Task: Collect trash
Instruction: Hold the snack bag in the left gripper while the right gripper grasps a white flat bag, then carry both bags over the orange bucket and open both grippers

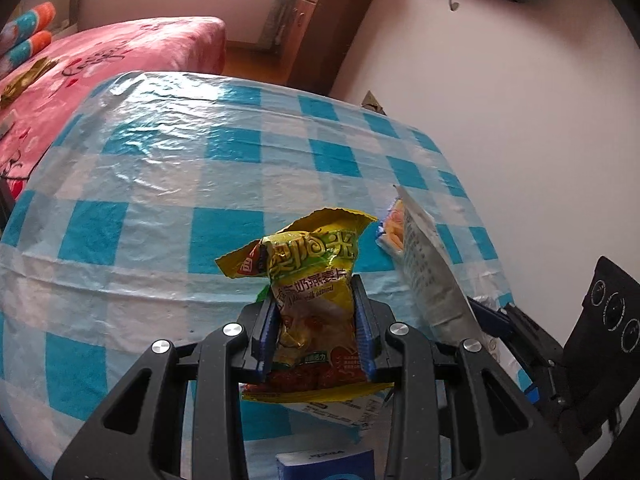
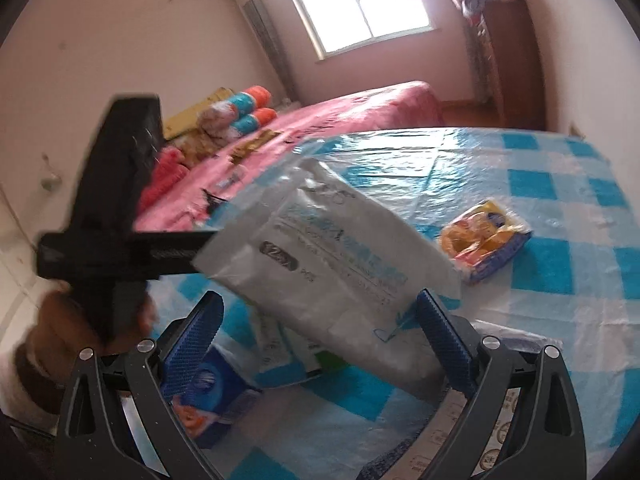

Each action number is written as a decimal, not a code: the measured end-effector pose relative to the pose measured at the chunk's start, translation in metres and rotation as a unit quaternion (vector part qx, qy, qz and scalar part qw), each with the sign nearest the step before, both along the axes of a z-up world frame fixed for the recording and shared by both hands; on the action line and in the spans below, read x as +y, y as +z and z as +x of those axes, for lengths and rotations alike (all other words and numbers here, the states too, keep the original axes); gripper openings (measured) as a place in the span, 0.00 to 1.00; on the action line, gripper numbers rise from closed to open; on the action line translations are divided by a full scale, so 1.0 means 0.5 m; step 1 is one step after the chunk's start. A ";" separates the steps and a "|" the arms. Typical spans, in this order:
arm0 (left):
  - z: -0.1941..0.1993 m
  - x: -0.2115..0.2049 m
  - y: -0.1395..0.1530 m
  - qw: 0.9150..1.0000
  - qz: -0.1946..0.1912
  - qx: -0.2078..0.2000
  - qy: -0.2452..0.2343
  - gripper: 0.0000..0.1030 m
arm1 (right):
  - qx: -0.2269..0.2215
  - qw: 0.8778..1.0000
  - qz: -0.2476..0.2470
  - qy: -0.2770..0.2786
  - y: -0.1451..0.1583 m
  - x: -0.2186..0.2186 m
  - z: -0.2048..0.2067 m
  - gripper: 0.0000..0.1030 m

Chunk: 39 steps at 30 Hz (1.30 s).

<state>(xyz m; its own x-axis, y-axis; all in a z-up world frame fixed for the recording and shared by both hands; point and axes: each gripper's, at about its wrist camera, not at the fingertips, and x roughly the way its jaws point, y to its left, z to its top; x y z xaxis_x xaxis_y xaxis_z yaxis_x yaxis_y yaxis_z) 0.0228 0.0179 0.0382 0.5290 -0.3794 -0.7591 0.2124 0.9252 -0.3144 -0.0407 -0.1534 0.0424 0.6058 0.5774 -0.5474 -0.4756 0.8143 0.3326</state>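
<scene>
My left gripper (image 1: 316, 304) is shut on a yellow oatmeal snack bag (image 1: 312, 280) and holds it upright above the blue-checked table (image 1: 160, 200). A white plastic bag (image 2: 332, 272) stands between the wide-apart jaws of my right gripper (image 2: 320, 320), which is open; it also shows in the left wrist view (image 1: 428, 280). I cannot tell whether the pads touch it. A small orange-and-blue snack packet (image 2: 486, 240) lies flat on the table beyond it, also visible in the left wrist view (image 1: 392, 232).
A blue box (image 2: 216, 392) and a paper leaflet (image 2: 288, 348) lie under the white bag near the table's front edge. A pink bed (image 1: 100, 64) with rolled blankets lies beyond the table. A wooden cabinet (image 1: 320, 20) stands by the wall.
</scene>
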 end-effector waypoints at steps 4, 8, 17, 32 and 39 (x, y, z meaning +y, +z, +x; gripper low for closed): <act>0.001 -0.003 -0.002 1.000 -0.004 0.001 -0.006 0.34 | -0.003 0.999 -0.014 -0.041 -0.003 -0.013 0.006 0.93; -0.002 -0.009 -0.005 1.000 -0.005 0.001 -0.015 0.34 | 0.015 0.996 0.002 -0.084 -0.015 -0.051 0.024 0.93; -0.009 -0.015 -0.008 1.000 -0.010 -0.002 -0.024 0.34 | 0.021 0.991 0.000 -0.132 -0.020 -0.076 0.040 0.70; -0.031 0.023 0.002 0.999 -0.046 -0.011 -0.018 0.34 | 0.004 0.987 -0.023 -0.161 -0.017 -0.078 0.038 0.17; -0.060 0.059 0.011 0.998 -0.066 -0.017 -0.010 0.34 | -0.001 0.986 -0.011 -0.164 -0.003 -0.073 0.026 0.16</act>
